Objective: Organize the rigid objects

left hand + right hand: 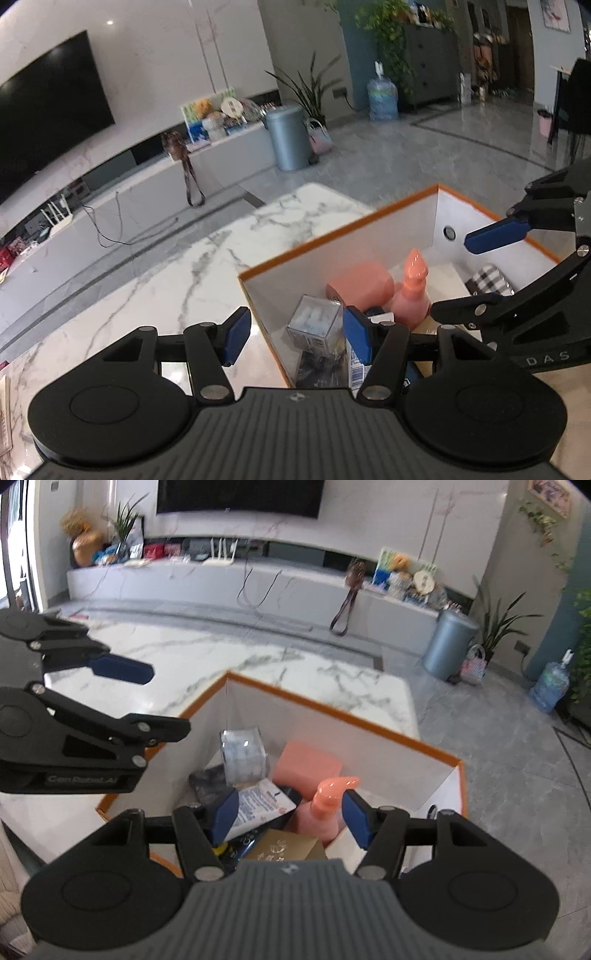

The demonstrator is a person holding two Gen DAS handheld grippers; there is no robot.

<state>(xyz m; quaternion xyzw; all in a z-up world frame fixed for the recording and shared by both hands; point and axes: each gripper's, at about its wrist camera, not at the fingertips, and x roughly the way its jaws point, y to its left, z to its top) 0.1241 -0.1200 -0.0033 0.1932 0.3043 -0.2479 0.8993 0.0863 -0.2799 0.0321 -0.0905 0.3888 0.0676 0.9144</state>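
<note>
**Desk:** What are the grippers doing over that box?

**Photographer:** Both are released and carry nothing. The left gripper (295,334) hangs over the near-left corner of the orange-rimmed box (332,236), one blue pad outside the wall and one inside, pressing on neither. The right gripper (286,818) hovers above the box's near end with its jaws spread, and the pink pump bottle (321,812) shows below the gap, untouched.

**Desk:** And the goods themselves?

**Photographer:** All sit inside the box, which stands on the marble table (166,277) near its far corner. The pump bottle stands upright by the middle; a salmon block (306,764) lies behind it toward the far wall. A clear plastic cube (243,755) of white items rests at the left side, a white printed tube (262,805) slants beside it, and a gold-brown carton (284,845) sits at the near edge.

**Desk:** How would they handle?

**Photographer:** My guess: the bottle is glossy, hard plastic, likely slippery and top-heavy, best gripped across its round body, not the spout. The cube looks light, stiff and thin-walled, so take it on flat opposite faces, gently. The tube seems squashy; the carton crisp-edged and easy. The box walls look like smooth white card.
</note>
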